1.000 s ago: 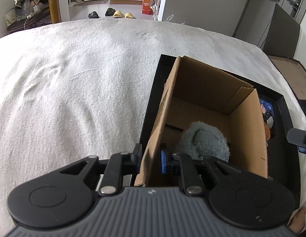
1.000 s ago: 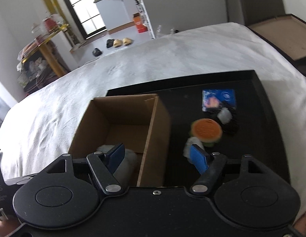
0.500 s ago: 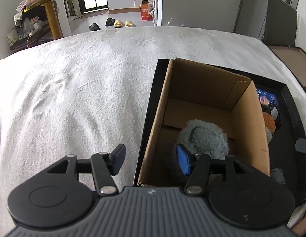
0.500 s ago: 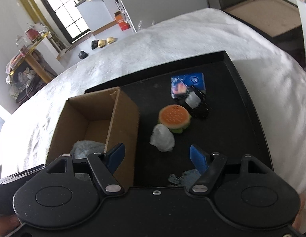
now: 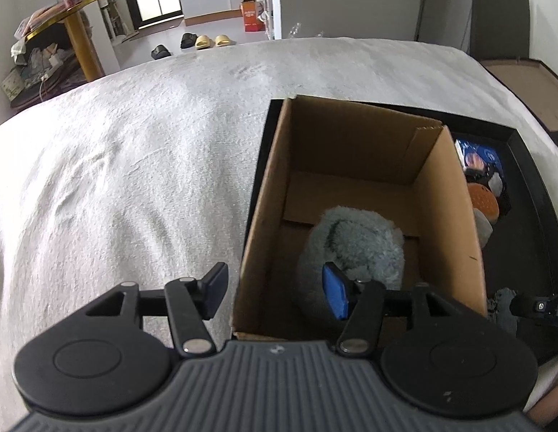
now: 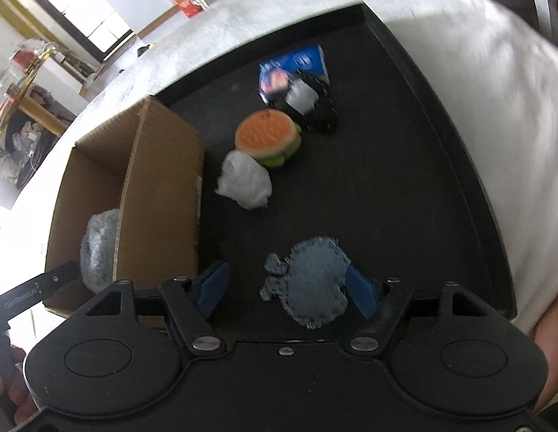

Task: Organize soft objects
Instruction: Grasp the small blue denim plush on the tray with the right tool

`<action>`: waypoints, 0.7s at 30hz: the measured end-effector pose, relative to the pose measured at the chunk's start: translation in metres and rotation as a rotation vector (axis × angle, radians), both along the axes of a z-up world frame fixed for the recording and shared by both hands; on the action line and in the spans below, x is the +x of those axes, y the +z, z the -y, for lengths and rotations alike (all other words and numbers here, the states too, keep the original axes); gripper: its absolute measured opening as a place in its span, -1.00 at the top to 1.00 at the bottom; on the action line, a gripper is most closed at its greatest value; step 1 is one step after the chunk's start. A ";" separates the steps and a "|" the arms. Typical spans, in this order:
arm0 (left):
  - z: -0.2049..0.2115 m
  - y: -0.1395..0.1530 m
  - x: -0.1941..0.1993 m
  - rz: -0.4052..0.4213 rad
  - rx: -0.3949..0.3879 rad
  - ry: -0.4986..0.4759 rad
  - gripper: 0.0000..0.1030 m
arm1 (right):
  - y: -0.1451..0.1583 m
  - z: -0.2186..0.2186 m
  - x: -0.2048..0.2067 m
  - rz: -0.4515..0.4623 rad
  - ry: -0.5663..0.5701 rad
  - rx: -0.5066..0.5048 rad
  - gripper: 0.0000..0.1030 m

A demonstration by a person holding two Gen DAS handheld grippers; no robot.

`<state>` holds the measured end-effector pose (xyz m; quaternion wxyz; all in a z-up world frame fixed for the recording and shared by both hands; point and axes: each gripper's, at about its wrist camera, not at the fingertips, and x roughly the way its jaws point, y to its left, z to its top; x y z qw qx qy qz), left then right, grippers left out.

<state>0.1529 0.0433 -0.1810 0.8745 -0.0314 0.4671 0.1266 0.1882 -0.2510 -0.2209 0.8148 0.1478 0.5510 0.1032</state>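
Flat fuzzy blue-grey fabric patch (image 6: pixel 313 289) lies between my wide-open, empty right gripper's (image 6: pixel 286 284) fingers, right of the brown cardboard box (image 6: pixel 160 194); left gripper (image 5: pixel 275 289) spread, empty.

The left wrist camera sits low and close, looking forward over the cardboard box (image 5: pixel 354 194) toward the far room. The right wrist camera looks steeply down, close above the black tray (image 6: pixel 405 187). Both views share the box and the tray.

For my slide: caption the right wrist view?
Open right hand-held gripper above blue fuzzy toy on black tray, beside cardboard box.
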 end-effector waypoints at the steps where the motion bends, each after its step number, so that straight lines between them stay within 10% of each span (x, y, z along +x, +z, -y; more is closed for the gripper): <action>1: 0.003 0.000 0.000 -0.003 0.006 -0.008 -0.09 | -0.003 0.003 0.000 -0.005 -0.010 0.008 -0.34; 11: 0.020 -0.004 0.003 -0.032 0.066 -0.041 -0.18 | -0.023 0.003 0.003 -0.060 -0.011 0.024 -0.27; 21: 0.023 -0.003 0.006 -0.040 0.078 -0.033 -0.21 | -0.028 -0.009 0.005 -0.027 0.027 -0.087 0.49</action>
